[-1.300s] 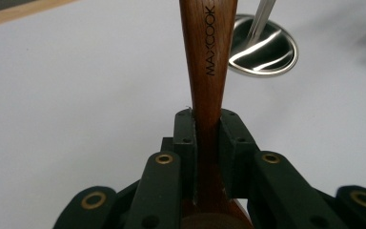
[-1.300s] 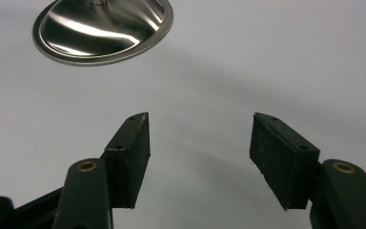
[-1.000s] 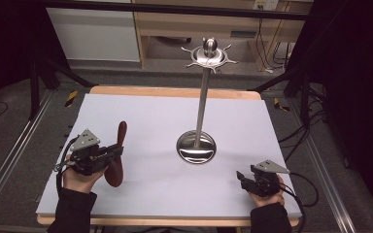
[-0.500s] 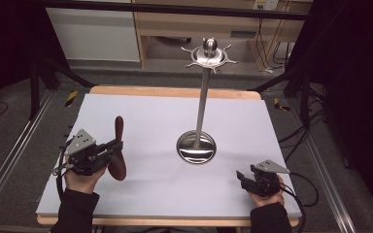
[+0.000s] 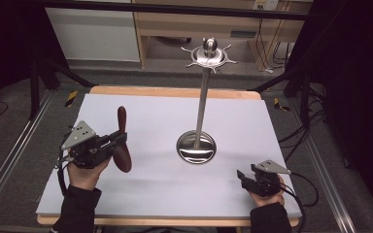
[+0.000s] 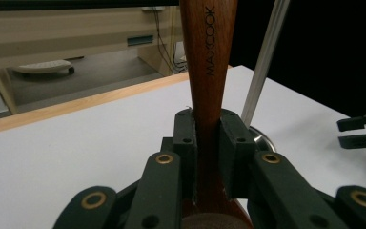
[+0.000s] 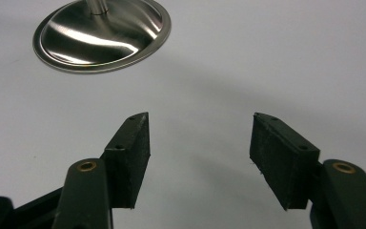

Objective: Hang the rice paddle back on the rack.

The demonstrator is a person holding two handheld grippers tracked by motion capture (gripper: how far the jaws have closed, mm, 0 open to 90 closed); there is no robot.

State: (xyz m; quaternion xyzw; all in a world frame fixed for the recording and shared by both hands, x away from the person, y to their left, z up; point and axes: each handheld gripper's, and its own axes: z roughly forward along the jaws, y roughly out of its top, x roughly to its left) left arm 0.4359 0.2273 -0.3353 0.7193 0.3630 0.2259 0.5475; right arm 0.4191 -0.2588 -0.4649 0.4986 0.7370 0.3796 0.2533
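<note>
My left gripper (image 5: 119,141) is shut on a dark wooden spoon (image 5: 122,141), lifted off the table at the left. The spoon's handle (image 6: 208,62), marked MAXCOOK, rises straight between the two pads (image 6: 186,143) in the left gripper view. A steel utensil stand (image 5: 200,102) with a round base (image 5: 196,147) and a hook crown (image 5: 209,54) is upright at the table's middle, to the right of the spoon. My right gripper (image 5: 242,177) rests low at the front right, open, with nothing between its pads (image 7: 276,157); the stand's base (image 7: 102,33) lies ahead of it.
The white tabletop (image 5: 155,194) has a wooden far edge (image 5: 175,92). Beyond it are a pale cabinet (image 5: 94,34) and shelving. Metal rails (image 5: 9,155) run down both sides, and cables (image 5: 296,136) lie on the floor at the right.
The left gripper has tilted the spoon more upright and shifted it slightly; the handle tip now points farther up. The right gripper has stayed where it was.
</note>
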